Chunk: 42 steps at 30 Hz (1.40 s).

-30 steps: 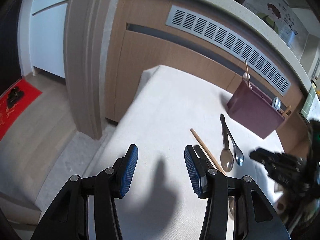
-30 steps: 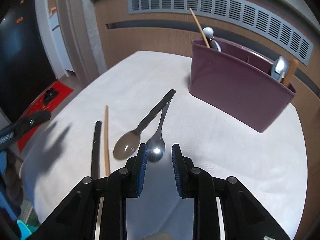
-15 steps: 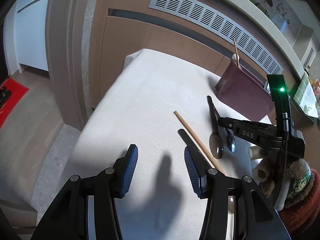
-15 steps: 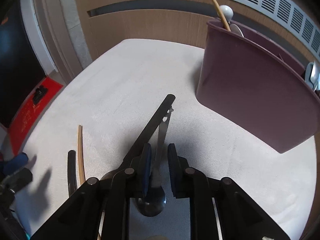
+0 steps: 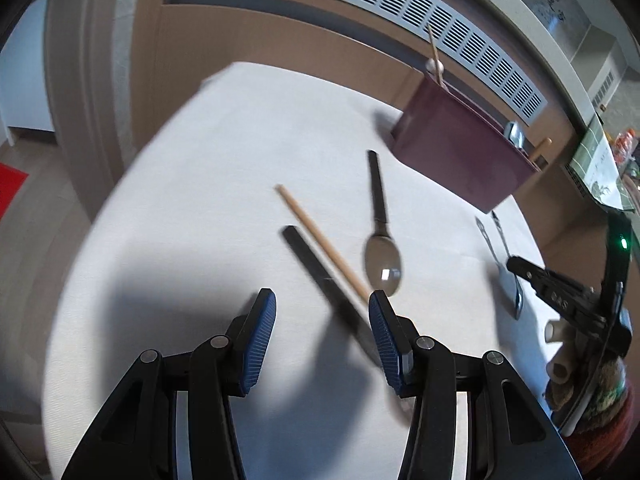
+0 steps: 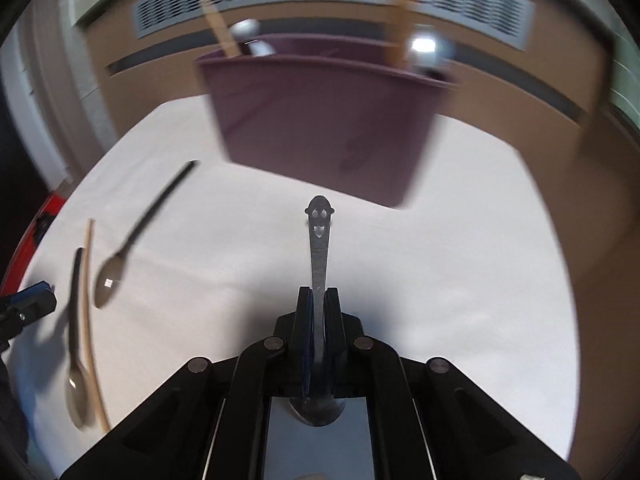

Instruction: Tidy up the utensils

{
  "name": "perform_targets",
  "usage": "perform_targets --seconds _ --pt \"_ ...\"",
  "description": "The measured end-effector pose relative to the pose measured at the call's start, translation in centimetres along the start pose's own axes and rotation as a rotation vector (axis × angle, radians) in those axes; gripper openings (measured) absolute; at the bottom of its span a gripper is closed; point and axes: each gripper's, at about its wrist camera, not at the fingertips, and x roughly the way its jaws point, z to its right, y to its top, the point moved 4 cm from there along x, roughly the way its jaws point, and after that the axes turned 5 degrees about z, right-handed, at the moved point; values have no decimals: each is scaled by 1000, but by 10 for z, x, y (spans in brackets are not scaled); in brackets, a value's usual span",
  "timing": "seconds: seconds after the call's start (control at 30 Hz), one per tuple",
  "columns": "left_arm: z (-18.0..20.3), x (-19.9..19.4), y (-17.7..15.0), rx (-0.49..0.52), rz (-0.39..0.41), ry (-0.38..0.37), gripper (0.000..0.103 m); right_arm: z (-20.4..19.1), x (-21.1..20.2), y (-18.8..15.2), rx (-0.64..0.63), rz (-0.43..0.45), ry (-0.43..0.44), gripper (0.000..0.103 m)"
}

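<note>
The right gripper [image 6: 317, 308] has its jaws closed on the handle of a metal spoon [image 6: 320, 256]; the handle sticks out ahead of the jaws and the bowl sits behind them. Straight ahead of these jaws, on the desk [image 6: 460, 280], stands the utensil holder [image 6: 320, 112], with utensils standing in it at its left and right ends. Well to the left of these jaws lie a black-handled spoon [image 6: 132, 236], a wooden chopstick [image 6: 89, 320] and a second black-handled spoon [image 6: 75, 340], the last two side by side. The left gripper [image 5: 322, 334] is above the desk, and the chopstick and the second spoon pass just ahead of its right jaw.
</note>
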Motion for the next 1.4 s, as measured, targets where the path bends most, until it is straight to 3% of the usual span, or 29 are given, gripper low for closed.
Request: perform_targets --seconds 0.23,0.4,0.43,0.5,0.67,0.73,0.83,0.93,1.03,1.23,1.4 --pt "44 17 20 118 4 -6 49 40 -16 -29 110 4 7 5" --pt "64 43 33 148 -27 -2 48 51 -13 -39 159 20 37 5" --pt "67 50 38 160 -31 4 46 53 -15 -41 165 26 44 5" --pt "69 65 47 189 -52 39 32 58 -18 -44 174 32 56 5" --pt "68 97 66 221 -124 84 21 59 -19 -45 186 48 91 9" --pt "70 101 69 240 -114 108 20 59 -22 -45 195 67 111 9" --pt "73 102 68 270 -93 138 20 61 -28 -44 205 104 128 11" --pt "79 100 60 310 -79 142 13 60 -26 -43 201 96 126 18" --pt "88 93 47 338 -94 109 13 58 -17 -40 175 55 125 19" --pt "98 73 20 349 -157 17 13 55 1 -28 101 -8 44 19" --pt "99 68 15 365 -185 8 14 55 10 -20 95 -27 41 19"
